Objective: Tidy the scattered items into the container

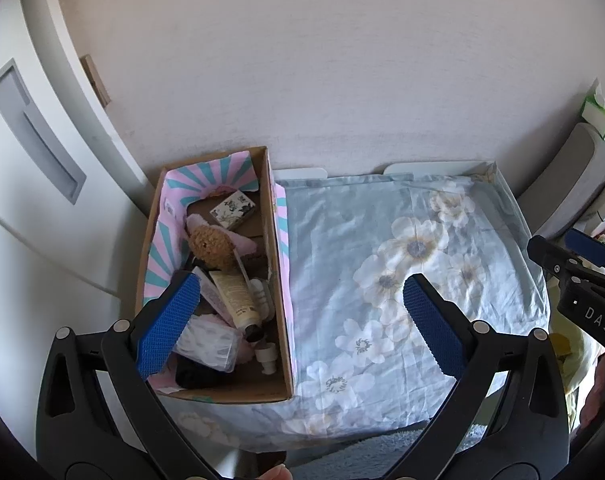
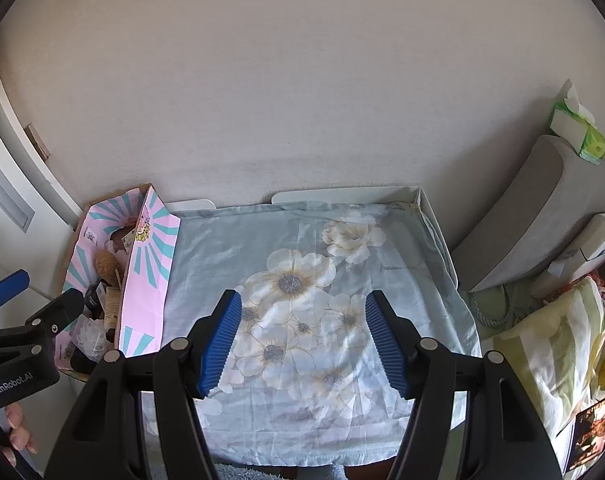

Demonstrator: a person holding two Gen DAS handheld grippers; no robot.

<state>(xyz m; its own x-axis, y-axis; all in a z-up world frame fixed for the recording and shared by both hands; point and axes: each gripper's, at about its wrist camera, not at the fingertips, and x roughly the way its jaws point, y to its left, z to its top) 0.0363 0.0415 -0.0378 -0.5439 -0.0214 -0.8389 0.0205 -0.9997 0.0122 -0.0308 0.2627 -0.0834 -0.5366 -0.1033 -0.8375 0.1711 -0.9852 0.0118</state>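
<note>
The counter [image 2: 430,216], draped in a pale blue flowered cloth [image 2: 302,320], fills most of what I see, its bare stretch spreading to the right of the box; the cardboard box [image 1: 280,300], lined with pink and teal striped paper, sits at the counter's left end by the wall; inside it the items lie piled together: a clear ribbed pouch [image 1: 208,346] near the front, a cream tube [image 1: 238,300] with a dark cap lying lengthwise, a brown knitted toy [image 1: 210,246] above it, a small flower-printed box [image 1: 233,208] toward the back, and a white pump cap [image 1: 267,354] at the front right; my left gripper [image 1: 298,324] hangs over the box's front corner, fingers spread wide with nothing between them; my right gripper [image 2: 302,340] hovers above the cloth, jaws parted and likewise empty.
</note>
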